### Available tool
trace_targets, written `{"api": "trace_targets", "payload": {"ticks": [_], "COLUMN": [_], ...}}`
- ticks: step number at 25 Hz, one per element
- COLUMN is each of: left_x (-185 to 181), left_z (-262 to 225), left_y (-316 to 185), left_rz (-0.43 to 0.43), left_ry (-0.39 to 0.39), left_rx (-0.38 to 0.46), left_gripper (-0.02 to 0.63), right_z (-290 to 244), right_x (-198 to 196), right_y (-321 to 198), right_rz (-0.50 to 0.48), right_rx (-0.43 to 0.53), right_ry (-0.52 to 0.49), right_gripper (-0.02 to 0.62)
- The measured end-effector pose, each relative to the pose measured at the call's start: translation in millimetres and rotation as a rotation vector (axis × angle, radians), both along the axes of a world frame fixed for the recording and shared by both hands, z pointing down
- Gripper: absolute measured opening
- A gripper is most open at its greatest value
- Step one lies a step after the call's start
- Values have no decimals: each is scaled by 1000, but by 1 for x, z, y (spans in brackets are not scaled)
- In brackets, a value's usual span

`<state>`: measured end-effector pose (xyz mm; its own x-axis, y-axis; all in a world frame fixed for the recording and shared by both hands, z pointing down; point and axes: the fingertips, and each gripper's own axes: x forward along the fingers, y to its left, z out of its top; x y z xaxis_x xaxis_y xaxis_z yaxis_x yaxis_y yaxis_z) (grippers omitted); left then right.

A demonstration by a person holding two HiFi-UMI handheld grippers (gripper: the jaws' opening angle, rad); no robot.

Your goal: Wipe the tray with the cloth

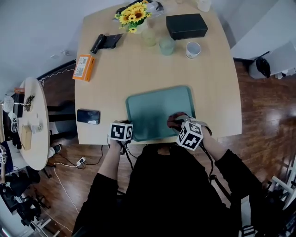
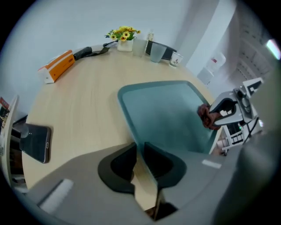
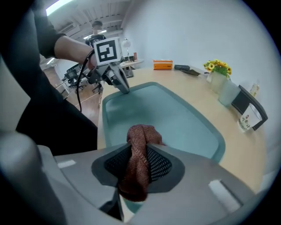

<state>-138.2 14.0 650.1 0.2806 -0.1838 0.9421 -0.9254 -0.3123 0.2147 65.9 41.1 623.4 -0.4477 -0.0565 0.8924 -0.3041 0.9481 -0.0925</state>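
Note:
A teal tray (image 1: 157, 106) lies on the wooden table near its front edge. My left gripper (image 1: 123, 134) is at the tray's near left corner; in the left gripper view its jaws (image 2: 139, 148) stand either side of the tray's rim (image 2: 127, 114) and are closed on it. My right gripper (image 1: 185, 127) is over the tray's near right part, shut on a reddish-brown cloth (image 1: 175, 121). In the right gripper view the cloth (image 3: 140, 134) bunches out between the pads (image 3: 160, 162) just above the tray floor (image 3: 175, 118). The left gripper view shows the cloth (image 2: 205, 116) against the tray's far side.
A black phone (image 1: 88, 116) lies left of the tray. Further back stand an orange box (image 1: 83, 67), a dark pouch (image 1: 104, 42), yellow flowers (image 1: 134, 14), a glass (image 1: 166, 45), a mug (image 1: 193, 49) and a black box (image 1: 186, 26). A round side table (image 1: 34, 134) stands to the left.

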Motion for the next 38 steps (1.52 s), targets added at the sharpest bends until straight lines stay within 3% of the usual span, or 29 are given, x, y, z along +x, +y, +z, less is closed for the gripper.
{"api": "trace_targets", "payload": {"ticks": [5, 8, 18, 23, 29, 38], "left_x": [0, 1, 4, 2, -2, -2], "left_z": [0, 0, 1, 0, 2, 3], "left_y": [0, 1, 2, -1, 0, 0], "left_rz": [15, 38, 65, 36, 14, 22], "left_ry": [3, -14, -8, 37, 20, 16], "left_rx": [-4, 11, 21, 70, 66, 60], "left_gripper": [37, 37, 40, 40, 38, 38], "right_z": [-1, 2, 1, 1, 2, 4], "right_x": [-2, -11, -48, -55, -59, -74], "right_y": [45, 35, -111, -132, -111, 2], "right_rz": [-173, -238, -107, -72, -39, -140], "right_rx": [-92, -119, -32, -7, 52, 6], "right_ry": [-15, -8, 16, 36, 46, 19], "right_gripper": [102, 103, 103, 103, 101, 102]}}
